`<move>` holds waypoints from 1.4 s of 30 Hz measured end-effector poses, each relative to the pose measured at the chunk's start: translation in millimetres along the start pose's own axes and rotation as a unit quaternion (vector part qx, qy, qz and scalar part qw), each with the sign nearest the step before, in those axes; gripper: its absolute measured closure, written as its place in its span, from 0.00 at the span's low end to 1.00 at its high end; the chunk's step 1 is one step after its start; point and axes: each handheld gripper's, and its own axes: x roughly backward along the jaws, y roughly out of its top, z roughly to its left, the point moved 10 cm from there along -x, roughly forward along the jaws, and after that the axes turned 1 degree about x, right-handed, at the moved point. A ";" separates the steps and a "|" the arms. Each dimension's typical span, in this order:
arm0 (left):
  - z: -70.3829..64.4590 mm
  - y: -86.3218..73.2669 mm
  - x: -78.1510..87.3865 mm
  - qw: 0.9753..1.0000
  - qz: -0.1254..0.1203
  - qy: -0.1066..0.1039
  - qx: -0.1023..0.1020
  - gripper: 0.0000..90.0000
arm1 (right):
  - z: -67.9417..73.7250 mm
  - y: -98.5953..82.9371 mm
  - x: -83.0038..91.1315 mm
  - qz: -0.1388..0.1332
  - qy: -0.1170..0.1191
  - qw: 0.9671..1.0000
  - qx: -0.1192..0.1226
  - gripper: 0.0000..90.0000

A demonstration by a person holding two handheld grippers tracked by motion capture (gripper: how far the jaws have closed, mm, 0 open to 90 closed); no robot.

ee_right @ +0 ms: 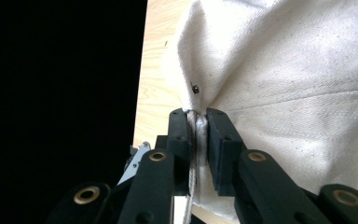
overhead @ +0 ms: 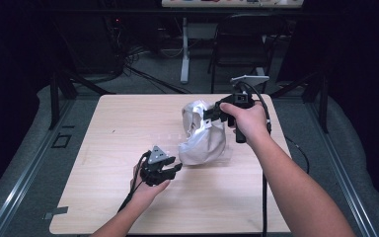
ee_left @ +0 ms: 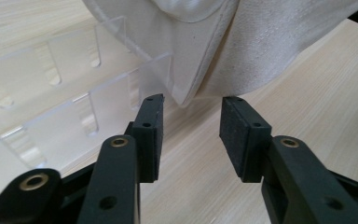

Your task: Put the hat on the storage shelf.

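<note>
Table left half: bare wood on the table [overhead: 103, 148], free passage.
Near edge: clear between the two forearms.
Centre-right: white cloth bag [overhead: 203, 133] bulked up there, blocked the way across.
Bag top: pinched in the right gripper [overhead: 212, 114], jaws closed on the fabric; right hand [overhead: 246, 121] closed off the right side.
Bag near corner: left gripper [overhead: 175, 168] just beside it, jaws apart, gap free.
Left of bag: clear plastic rack [ee_left: 51, 107] lay under its edge; hard to see.
</note>
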 end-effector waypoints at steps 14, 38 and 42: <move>33.5 -22.1 39.3 0.999 -0.004 0.023 0.028 0.60 | 4.0 -3.1 23.5 -0.020 -0.016 0.999 0.025 0.79; 76.6 -55.4 52.5 0.996 0.011 0.065 0.060 0.53 | -56.0 -33.9 41.0 -0.048 -0.088 0.993 0.068 0.66; 77.5 -56.8 51.9 0.996 0.014 0.065 0.061 0.53 | -71.4 -41.2 41.7 -0.053 -0.097 0.992 0.068 0.65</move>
